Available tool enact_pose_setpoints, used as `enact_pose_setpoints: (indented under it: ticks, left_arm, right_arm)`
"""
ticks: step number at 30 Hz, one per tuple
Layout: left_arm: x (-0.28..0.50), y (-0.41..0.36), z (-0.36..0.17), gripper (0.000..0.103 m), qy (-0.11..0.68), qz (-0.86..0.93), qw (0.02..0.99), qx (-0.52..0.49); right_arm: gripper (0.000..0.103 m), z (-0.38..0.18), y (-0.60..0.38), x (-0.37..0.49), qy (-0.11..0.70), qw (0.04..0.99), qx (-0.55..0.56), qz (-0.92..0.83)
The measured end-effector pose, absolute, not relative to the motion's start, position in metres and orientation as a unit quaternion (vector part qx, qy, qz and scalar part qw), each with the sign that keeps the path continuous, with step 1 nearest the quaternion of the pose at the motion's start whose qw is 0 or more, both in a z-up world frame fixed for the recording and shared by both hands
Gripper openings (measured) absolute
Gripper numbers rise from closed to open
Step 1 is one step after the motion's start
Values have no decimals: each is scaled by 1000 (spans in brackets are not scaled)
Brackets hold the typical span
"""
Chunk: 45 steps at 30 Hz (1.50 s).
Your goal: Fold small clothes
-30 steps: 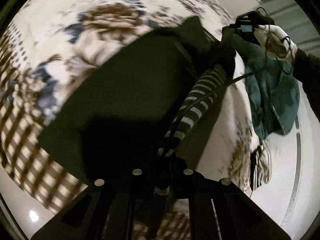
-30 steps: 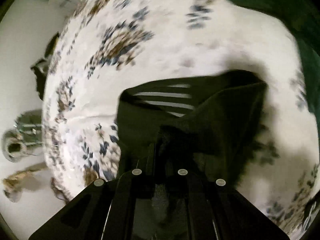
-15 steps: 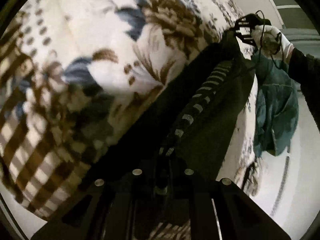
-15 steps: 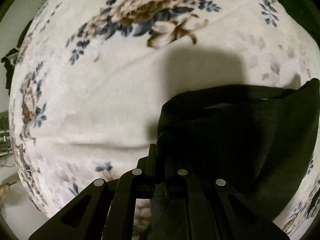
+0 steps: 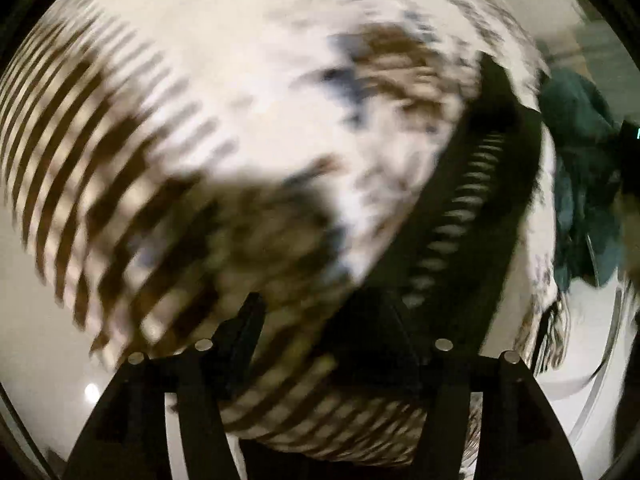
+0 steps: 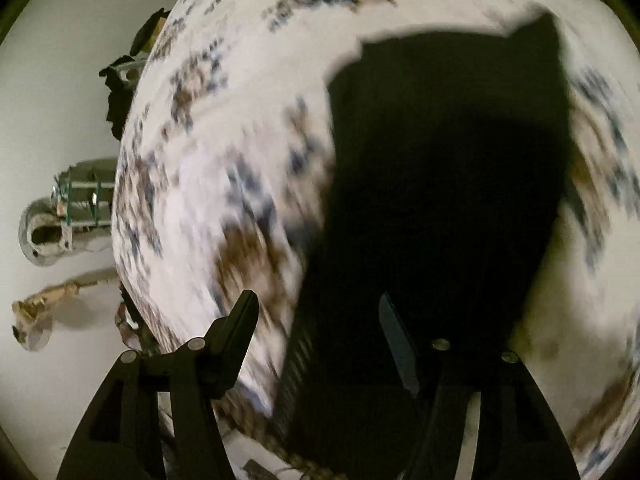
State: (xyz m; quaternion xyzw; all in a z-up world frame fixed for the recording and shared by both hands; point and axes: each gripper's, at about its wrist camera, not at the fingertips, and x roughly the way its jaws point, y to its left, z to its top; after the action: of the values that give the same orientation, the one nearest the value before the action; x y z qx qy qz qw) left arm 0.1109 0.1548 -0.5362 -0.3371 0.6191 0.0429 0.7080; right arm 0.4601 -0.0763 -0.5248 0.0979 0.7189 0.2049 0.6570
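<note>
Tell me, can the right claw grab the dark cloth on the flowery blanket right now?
Probably yes. The right claw is open, and the dark cloth lies flat right ahead of it on the flowery blanket, nothing on top.

A dark garment (image 6: 440, 184) with a striped band (image 5: 452, 224) lies flat on the floral blanket (image 6: 224, 128).

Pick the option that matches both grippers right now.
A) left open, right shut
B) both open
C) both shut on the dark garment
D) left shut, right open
B: the left gripper and right gripper both show spread fingers, with the dark garment lying flat on the floral blanket.
</note>
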Motion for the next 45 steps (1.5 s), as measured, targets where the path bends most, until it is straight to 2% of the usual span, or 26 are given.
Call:
enact_pose_setpoints:
  ticks: [4, 9, 13, 14, 17, 20, 27, 28, 29, 30, 31, 32, 34, 38, 39, 40, 41, 42, 43, 45]
  left_arm:
    - [180, 105, -526, 60, 602, -9, 748, -279]
    - [282, 40, -545, 60, 599, -31, 786, -151]
    - [325, 54, -569, 60, 618, 11, 785, -44]
    - [326, 67, -569, 62, 620, 19, 783, -44]
    - [317, 119, -562, 59, 621, 66, 778, -63]
    - [288, 153, -552, 59, 621, 64, 771, -120]
    - [189, 108, -558, 59, 679, -41, 711, -176]
    - [178, 97, -567, 51, 690, -51, 702, -168]
    - [171, 91, -572, 34, 689, -56, 704, -161]
    - [165, 86, -578, 6, 690, -59, 705, -153]
    - [159, 85, -580, 6, 685, -58, 711, -149]
    - [157, 90, -578, 6, 677, -55, 719, -151]
    - [154, 108, -583, 6, 679, -52, 713, -167]
    - [167, 118, -579, 10, 703, -90, 680, -188]
    - [176, 118, -573, 13, 707, -96, 675, -189]
    - [192, 120, -558, 23, 703, -100, 679, -188]
    - [199, 119, -548, 28, 692, -109, 687, -193]
    - [215, 121, -538, 41, 678, -119, 696, -202]
    - [245, 121, -527, 58, 661, -125, 709, -215]
    - [293, 120, -518, 62, 628, -132, 731, -234]
  right_arm:
    - [65, -562, -135, 376, 733, 652, 116, 158]
    - [65, -636, -199, 316, 739, 631, 223, 82]
    - [65, -653, -225, 296, 722, 636, 266, 58]
    - [65, -650, -227, 294, 718, 640, 265, 58]
    - [65, -640, -229, 285, 711, 655, 247, 68]
    - [65, -634, -228, 272, 714, 651, 246, 79]
    - [65, -639, -217, 202, 757, 595, 255, 82]
    - [65, -643, -214, 193, 764, 586, 260, 78]
    - [63, -650, -210, 178, 769, 574, 272, 74]
    - [37, -653, -208, 167, 767, 571, 284, 71]
    - [14, -656, -204, 159, 769, 568, 285, 67]
    - [7, -657, -202, 149, 766, 576, 282, 56]
    - [6, -654, -202, 139, 763, 586, 271, 44]
    - [9, -660, -195, 145, 792, 554, 252, 42]
    - [11, -658, -193, 153, 796, 550, 249, 49]
    - [15, -653, -188, 166, 796, 549, 249, 57]
    - [32, -645, -190, 180, 789, 558, 247, 67]
    - [55, -634, -194, 195, 778, 574, 246, 72]
    - [61, -624, -200, 210, 764, 591, 248, 74]
    - [62, -608, -212, 253, 735, 624, 256, 75]
